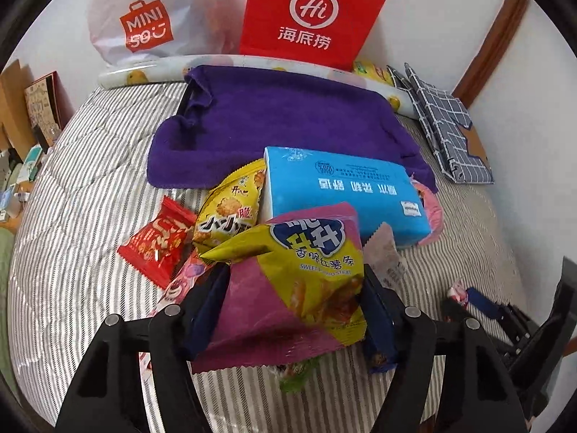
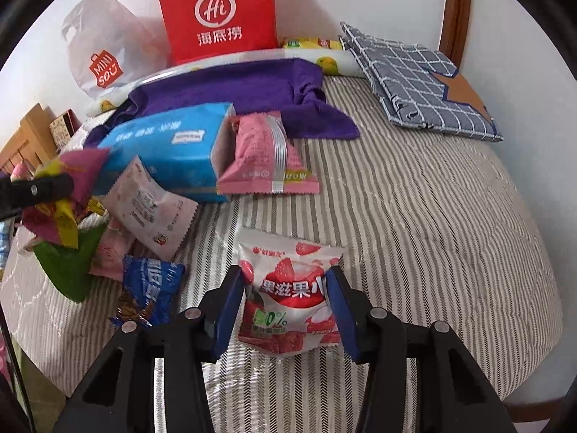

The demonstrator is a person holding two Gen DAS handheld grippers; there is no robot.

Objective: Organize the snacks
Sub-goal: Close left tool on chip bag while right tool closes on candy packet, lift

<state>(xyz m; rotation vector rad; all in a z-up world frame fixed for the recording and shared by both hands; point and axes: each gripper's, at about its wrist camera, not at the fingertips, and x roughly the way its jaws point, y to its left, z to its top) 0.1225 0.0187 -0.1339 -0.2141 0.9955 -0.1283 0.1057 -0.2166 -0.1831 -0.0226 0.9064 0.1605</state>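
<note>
My left gripper is shut on a yellow and magenta sweet potato stick packet, held above the striped bed; it also shows in the right wrist view. My right gripper is shut on a white strawberry snack packet resting low over the bed. Loose snacks lie near a blue tissue pack: a red packet, a yellow packet, a pink packet, a pale pink packet, a blue packet and a green packet.
A purple towel lies behind the pile. A red paper bag and a white Miniso bag stand against the wall. A blue checked fabric box lies at the back right. The striped bed fills the right side.
</note>
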